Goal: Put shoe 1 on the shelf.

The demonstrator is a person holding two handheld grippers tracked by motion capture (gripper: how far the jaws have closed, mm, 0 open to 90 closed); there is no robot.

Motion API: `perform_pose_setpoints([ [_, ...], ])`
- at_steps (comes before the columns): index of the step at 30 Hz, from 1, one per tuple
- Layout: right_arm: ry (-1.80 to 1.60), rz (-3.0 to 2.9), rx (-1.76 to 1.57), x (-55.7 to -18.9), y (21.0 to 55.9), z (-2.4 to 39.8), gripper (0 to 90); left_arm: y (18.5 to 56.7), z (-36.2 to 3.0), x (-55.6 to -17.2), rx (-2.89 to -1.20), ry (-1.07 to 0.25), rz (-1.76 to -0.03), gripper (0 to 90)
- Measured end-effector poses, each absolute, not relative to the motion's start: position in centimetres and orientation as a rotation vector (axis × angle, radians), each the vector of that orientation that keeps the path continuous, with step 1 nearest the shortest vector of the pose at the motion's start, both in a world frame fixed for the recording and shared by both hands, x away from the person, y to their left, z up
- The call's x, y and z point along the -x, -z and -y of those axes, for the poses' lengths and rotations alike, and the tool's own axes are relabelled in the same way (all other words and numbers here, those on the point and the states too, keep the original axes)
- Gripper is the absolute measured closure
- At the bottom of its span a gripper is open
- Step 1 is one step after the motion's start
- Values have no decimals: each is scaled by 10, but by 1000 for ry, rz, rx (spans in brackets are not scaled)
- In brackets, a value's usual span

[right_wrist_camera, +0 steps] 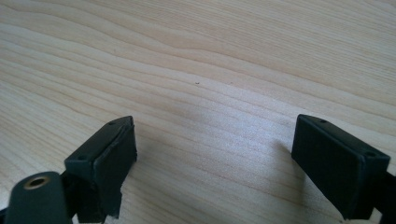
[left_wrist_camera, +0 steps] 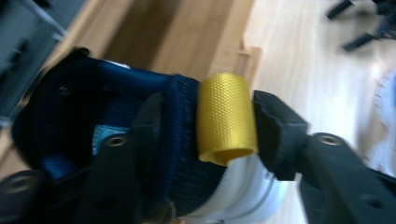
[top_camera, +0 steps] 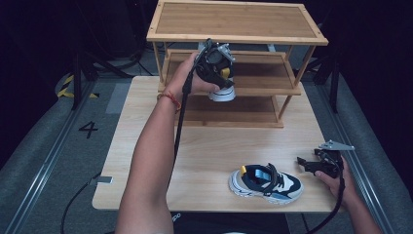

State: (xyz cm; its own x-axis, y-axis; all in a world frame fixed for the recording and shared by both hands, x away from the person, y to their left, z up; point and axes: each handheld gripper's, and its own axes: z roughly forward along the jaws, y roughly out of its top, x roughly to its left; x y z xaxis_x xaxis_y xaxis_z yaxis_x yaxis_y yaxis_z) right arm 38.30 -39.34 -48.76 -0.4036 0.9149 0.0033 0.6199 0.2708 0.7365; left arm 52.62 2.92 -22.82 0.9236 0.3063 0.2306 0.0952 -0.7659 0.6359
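Gripped at its heel by the left gripper (left_wrist_camera: 205, 135), one shoe (top_camera: 221, 92) is being shelved on the rack (top_camera: 272, 85), while the right gripper (right_wrist_camera: 215, 163), wide apart, is needed next for the other shoe (top_camera: 265, 183).

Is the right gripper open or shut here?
Open: the right gripper has its jaws spread wide over bare table, nothing between them.

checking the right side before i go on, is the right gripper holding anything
No, the right gripper has its jaws spread wide over the bare wooden table, with nothing between them.
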Motion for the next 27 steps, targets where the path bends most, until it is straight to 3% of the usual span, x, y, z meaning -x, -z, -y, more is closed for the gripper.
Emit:
perform_pose_setpoints([
  [10,-937,-2120,-1387,-383,488,393,142,227,-49,-504,-2243,-561,-413,286],
  [20,-936,-2120,-1388,-383,488,393,142,236,-72,-474,-2118,-607,-504,239],
  [27,-937,-2121,-1388,-383,488,393,142,268,-67,-470,-2086,-589,-595,219],
])
